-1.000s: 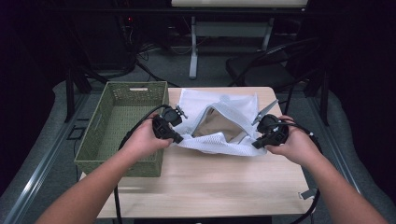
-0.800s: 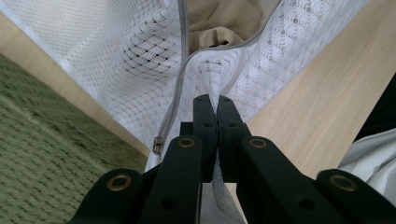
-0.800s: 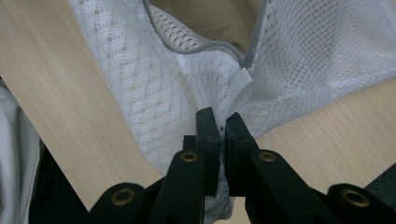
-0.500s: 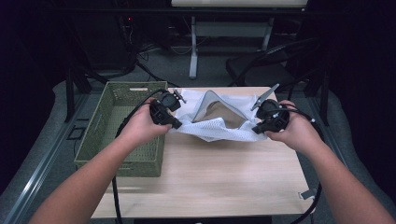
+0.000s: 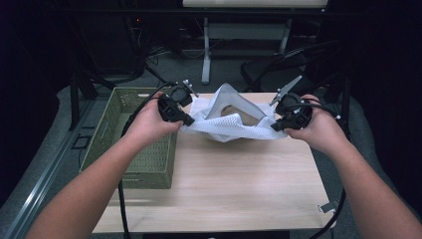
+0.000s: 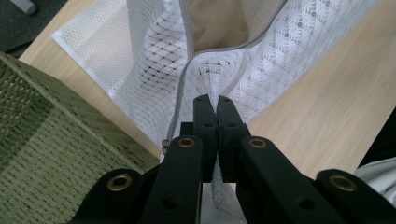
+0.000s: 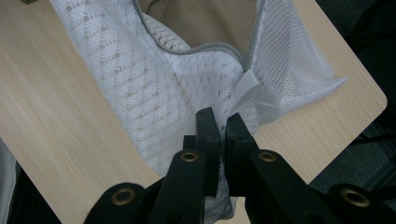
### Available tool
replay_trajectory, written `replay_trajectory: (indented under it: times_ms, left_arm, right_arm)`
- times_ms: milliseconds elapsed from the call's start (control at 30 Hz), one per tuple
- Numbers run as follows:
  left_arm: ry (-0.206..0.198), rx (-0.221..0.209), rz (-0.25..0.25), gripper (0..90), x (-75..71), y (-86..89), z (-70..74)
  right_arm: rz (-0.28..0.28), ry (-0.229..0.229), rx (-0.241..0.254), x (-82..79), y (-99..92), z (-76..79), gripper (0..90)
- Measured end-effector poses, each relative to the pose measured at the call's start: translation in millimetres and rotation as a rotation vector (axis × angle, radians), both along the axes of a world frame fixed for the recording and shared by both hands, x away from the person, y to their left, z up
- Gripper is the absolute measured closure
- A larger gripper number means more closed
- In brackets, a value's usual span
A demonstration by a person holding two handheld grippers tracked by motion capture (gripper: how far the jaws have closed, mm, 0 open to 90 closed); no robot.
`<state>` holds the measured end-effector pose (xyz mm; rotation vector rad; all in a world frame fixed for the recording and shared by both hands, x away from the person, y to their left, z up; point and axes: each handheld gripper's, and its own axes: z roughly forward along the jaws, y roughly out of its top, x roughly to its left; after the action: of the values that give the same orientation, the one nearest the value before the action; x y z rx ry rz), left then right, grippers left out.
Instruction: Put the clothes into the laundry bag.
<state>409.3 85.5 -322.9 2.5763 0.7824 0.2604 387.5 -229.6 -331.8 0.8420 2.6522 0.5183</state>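
A white mesh laundry bag (image 5: pixel 234 122) with a grey zipper hangs above the far half of the wooden table (image 5: pixel 224 189), stretched between both hands, its mouth open. A tan garment (image 5: pixel 239 113) lies inside the bag (image 6: pixel 261 65). My left gripper (image 5: pixel 188 121) is shut on the bag's left edge; in the left gripper view its jaws (image 6: pixel 214 100) pinch mesh beside the zipper. My right gripper (image 5: pixel 274 127) is shut on the bag's right edge, and in the right gripper view the jaws (image 7: pixel 220 114) clamp bunched mesh (image 7: pixel 154 84) by a white tag.
An olive green woven basket (image 5: pixel 107 144) stands on the table's left side, right under my left hand; its wall shows close by (image 6: pixel 51 154). Chair and desk legs stand on the floor beyond the table's far edge.
Both hands have risen and carried the bag's front edge up off the table. The bag's mouth now stands more upright and open; both grips are unchanged.
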Motion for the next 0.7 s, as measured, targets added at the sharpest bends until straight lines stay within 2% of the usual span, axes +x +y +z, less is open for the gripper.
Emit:
replay_trajectory:
  times_ms: [333,700]
  left_arm:
    - [-0.032,0.002,0.008,89.1,2.2,-1.6,21.9]
    - [-0.042,-0.01,0.01,89.1,1.3,-0.9,29.7]
  right_arm:
    - [-0.016,-0.042,0.003,2.3,-0.1,17.2,87.4]
    - [-0.018,-0.074,0.006,2.8,-1.5,29.9,87.4]
